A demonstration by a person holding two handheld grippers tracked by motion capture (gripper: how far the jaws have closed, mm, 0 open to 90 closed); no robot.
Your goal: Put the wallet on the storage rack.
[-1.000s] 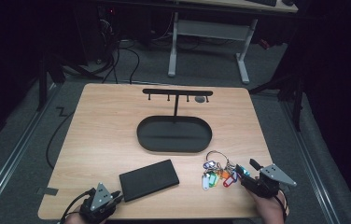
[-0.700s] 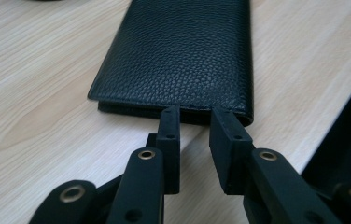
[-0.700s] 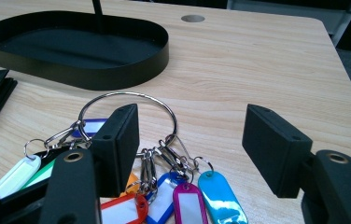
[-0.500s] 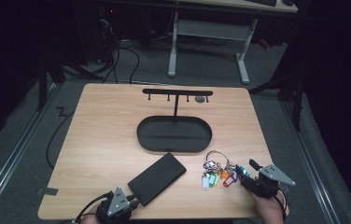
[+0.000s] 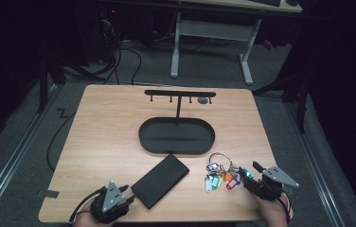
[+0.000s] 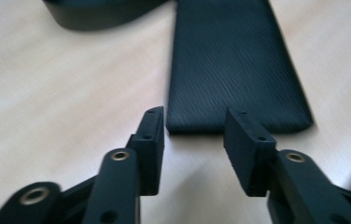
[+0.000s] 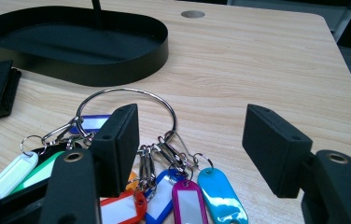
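Left gripper (image 5: 129, 197) sits just off the near end of the black wallet (image 5: 160, 180), jaws just been opening, nothing between them. Wallet now lies angled toward the oval tray (image 5: 176, 150); a second ago it lay flatter. Right gripper (image 5: 248, 176) unmoved, jaws apart over the key bunch (image 5: 221, 176). Key tags blank, no readable writing. Wallet's far end is cropped in the left gripper view.

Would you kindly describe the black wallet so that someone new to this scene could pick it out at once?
Start at the black oval tray in the middle of the wooden table. Just in front of it, toward the person, a flat black rectangle lies slantwise: the wallet. Unlike the bunch of keys with coloured tags to its right, it is plain, dark and finely ribbed.
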